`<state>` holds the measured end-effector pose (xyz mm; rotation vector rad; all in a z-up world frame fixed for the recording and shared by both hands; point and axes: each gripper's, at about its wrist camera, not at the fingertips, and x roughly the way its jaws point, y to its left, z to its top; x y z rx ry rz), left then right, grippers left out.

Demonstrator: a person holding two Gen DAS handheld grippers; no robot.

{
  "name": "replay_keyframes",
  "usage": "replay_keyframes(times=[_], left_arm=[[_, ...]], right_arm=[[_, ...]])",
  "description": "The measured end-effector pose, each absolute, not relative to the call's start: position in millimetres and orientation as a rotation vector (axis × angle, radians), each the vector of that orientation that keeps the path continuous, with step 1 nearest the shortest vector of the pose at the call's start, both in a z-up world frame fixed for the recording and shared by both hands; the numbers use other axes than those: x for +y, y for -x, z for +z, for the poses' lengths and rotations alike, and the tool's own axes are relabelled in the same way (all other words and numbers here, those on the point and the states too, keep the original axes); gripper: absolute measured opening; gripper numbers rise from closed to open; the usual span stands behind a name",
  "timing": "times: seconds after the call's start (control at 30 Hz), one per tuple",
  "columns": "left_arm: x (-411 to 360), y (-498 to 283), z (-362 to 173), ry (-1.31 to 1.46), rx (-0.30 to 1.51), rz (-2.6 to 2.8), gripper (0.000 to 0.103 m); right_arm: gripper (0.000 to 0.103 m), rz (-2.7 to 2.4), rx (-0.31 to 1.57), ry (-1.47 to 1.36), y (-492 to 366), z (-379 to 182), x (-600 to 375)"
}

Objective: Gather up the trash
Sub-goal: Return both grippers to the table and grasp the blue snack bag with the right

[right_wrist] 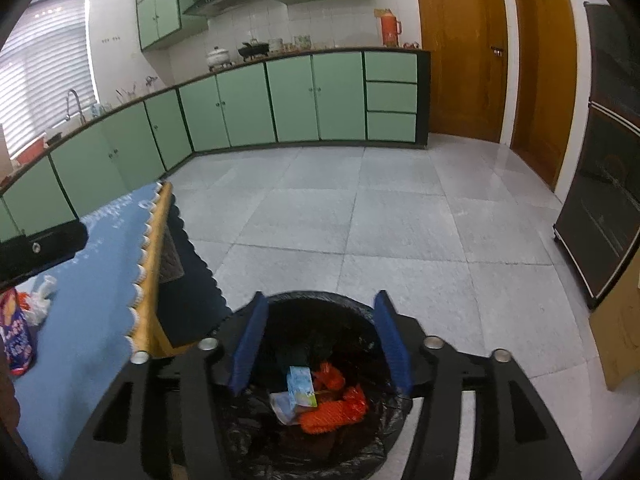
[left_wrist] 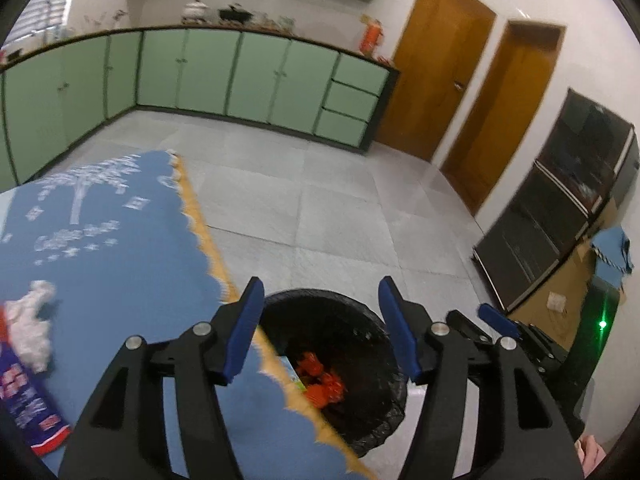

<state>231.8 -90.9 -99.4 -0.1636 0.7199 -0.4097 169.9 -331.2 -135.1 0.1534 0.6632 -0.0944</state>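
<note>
A bin lined with a black bag (right_wrist: 320,298) stands on the floor beside the table's edge. Inside lie orange wrappers (right_wrist: 334,410), a small pale blue carton (right_wrist: 301,388) and a white scrap. My right gripper (right_wrist: 321,298) hangs open over the bin with nothing between its blue pads. My left gripper (left_wrist: 320,286) is open and empty too, straddling the table edge and the bin (left_wrist: 360,312). On the blue tablecloth (left_wrist: 120,248) remain a crumpled white wad (left_wrist: 32,328) and a blue-and-red packet (left_wrist: 28,404). The same packet (right_wrist: 16,336) shows at far left in the right wrist view.
Green kitchen cabinets (right_wrist: 248,108) line the far wall and the left side. Two wooden doors (right_wrist: 460,52) are at the back right, and a black glass-fronted cabinet (right_wrist: 600,208) with a cardboard box (right_wrist: 620,340) stands at right. Grey tiled floor (right_wrist: 380,216) spreads beyond the bin.
</note>
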Motion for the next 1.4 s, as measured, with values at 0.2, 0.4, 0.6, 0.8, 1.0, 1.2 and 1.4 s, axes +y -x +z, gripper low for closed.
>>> replay_keyframes(times=[0.2, 0.4, 0.6, 0.8, 1.0, 1.2, 1.4], left_arm=[[-32.8, -196.9, -76.2, 0.134, 0.63, -0.252, 0.062], [45.6, -159.3, -70.6, 0.115, 0.588, -0.051, 0.068], [124.3, -126.8, -76.9, 0.143, 0.596, 0.13, 0.075], [178.5, -103.7, -91.1, 0.148, 0.63, 0.25, 0.077], [205.8, -91.1, -103.8, 0.162, 0.663, 0.282, 0.077], [217.2, -88.4, -114.0, 0.163, 0.684, 0.283, 0.077], [225.1, -86.6, -122.4, 0.174, 0.696, 0.292, 0.078]], right_arm=[[0.077, -0.015, 0.595, -0.129, -160.6, -104.0, -289.5], [0.091, 0.112, 0.548, -0.101, -156.1, -84.4, -226.5], [0.097, 0.26, 0.553, -0.053, -157.4, -81.9, -150.5], [0.097, 0.402, 0.604, -0.038, -162.9, -98.2, -78.6], [0.097, 0.469, 0.662, 0.009, -168.5, -123.9, -28.0], [0.097, 0.503, 0.709, 0.042, -170.5, -143.6, -4.8], [0.092, 0.523, 0.795, 0.049, -182.4, -162.8, 8.9]])
